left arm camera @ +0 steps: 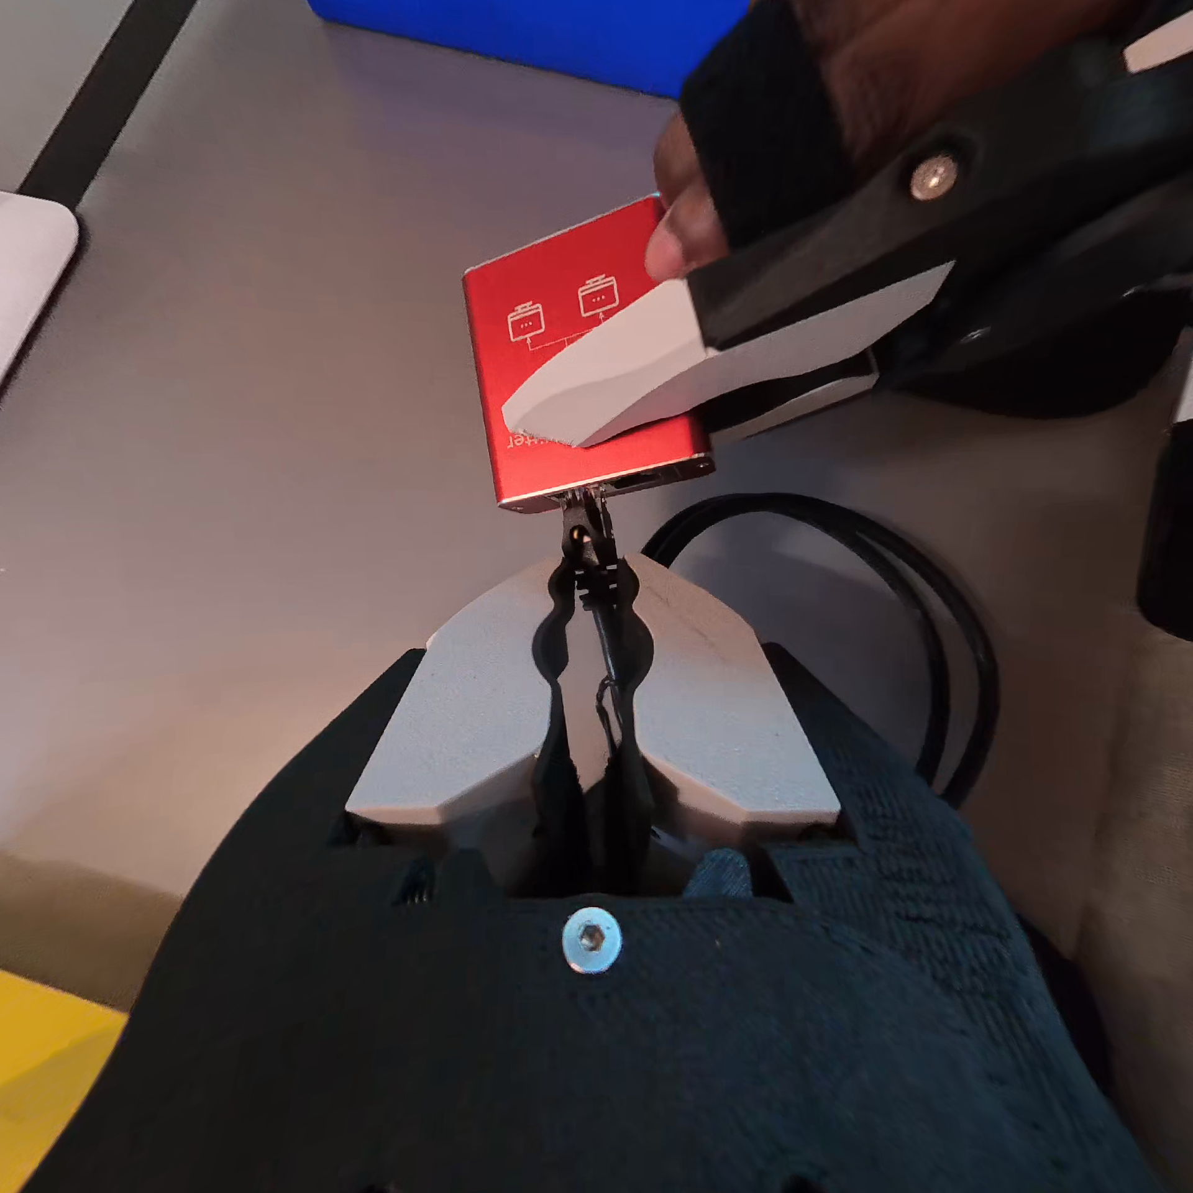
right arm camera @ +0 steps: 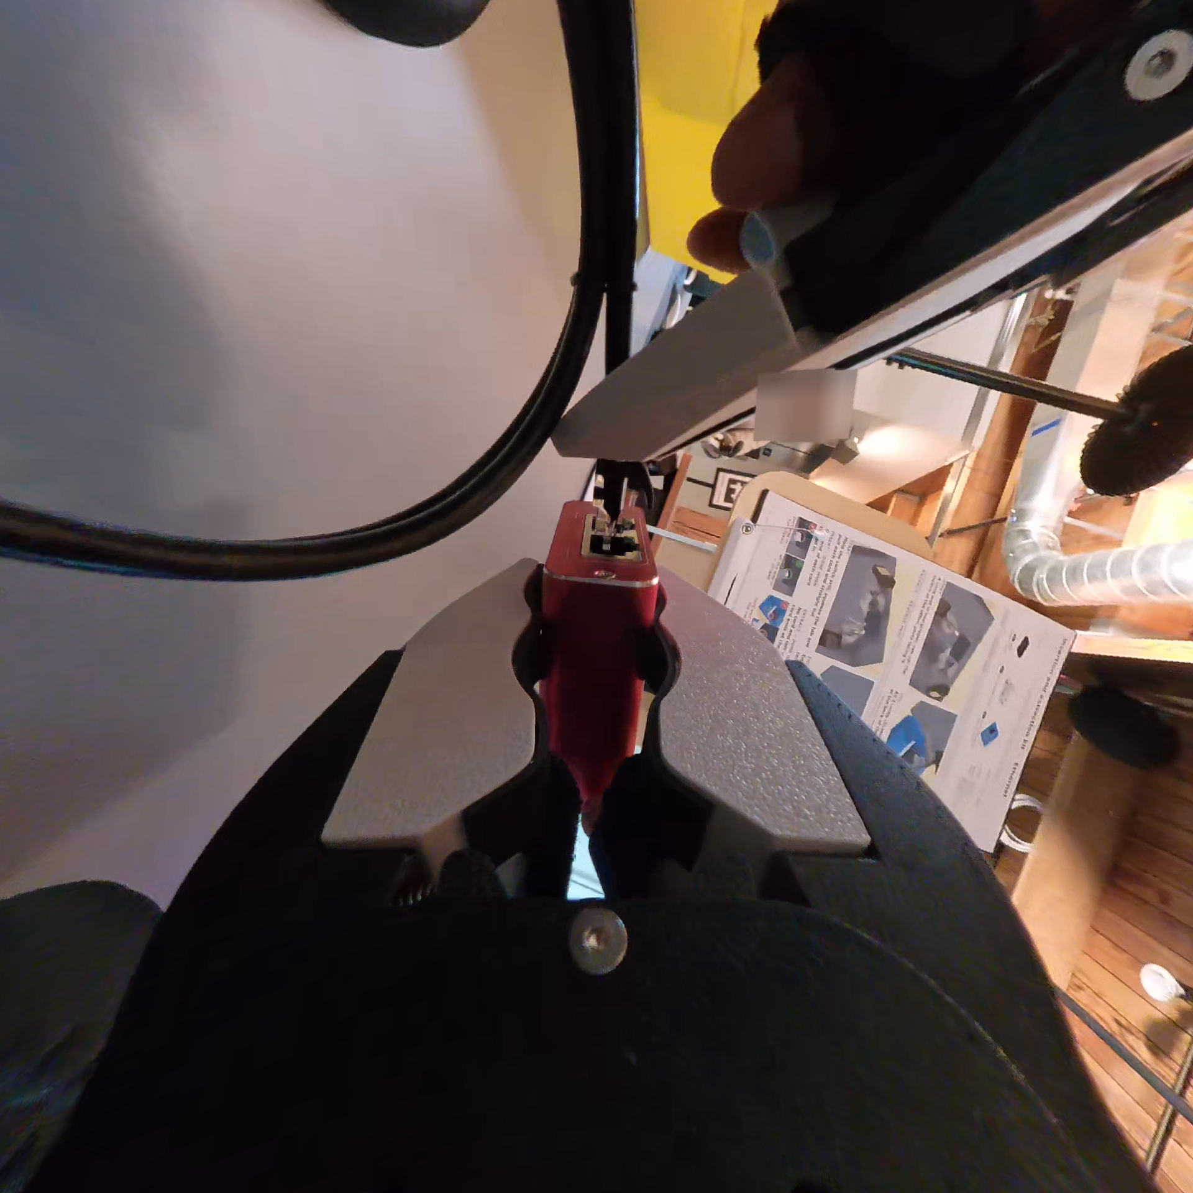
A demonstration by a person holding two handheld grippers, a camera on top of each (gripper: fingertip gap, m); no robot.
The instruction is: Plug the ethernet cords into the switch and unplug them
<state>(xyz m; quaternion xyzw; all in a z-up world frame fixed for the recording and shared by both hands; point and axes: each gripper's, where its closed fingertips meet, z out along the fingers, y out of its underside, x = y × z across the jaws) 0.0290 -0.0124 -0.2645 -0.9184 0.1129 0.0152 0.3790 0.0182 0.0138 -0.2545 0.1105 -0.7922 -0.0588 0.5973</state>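
Showing a glossy red metal case with white line drawings on its top face, the switch (left arm camera: 568,361) is a small flat box held tilted above the grey counter (left arm camera: 258,400), its silver-rimmed port edge turned toward the left gripper (left arm camera: 591,568). That gripper is closed on the black plug (left arm camera: 584,536) of an ethernet cord (left arm camera: 929,620), whose tip sits in a port at the switch's near edge; how deep it goes I cannot tell. Behind the plug, the black cord loops over the counter to the right. Clamped on the switch's two broad faces, the right gripper (right arm camera: 597,620) has one grey finger lying across the red top in the left wrist view. A blue object (left arm camera: 516,39) lies at the counter's far side and a yellow one (left arm camera: 45,1059) at the near left corner
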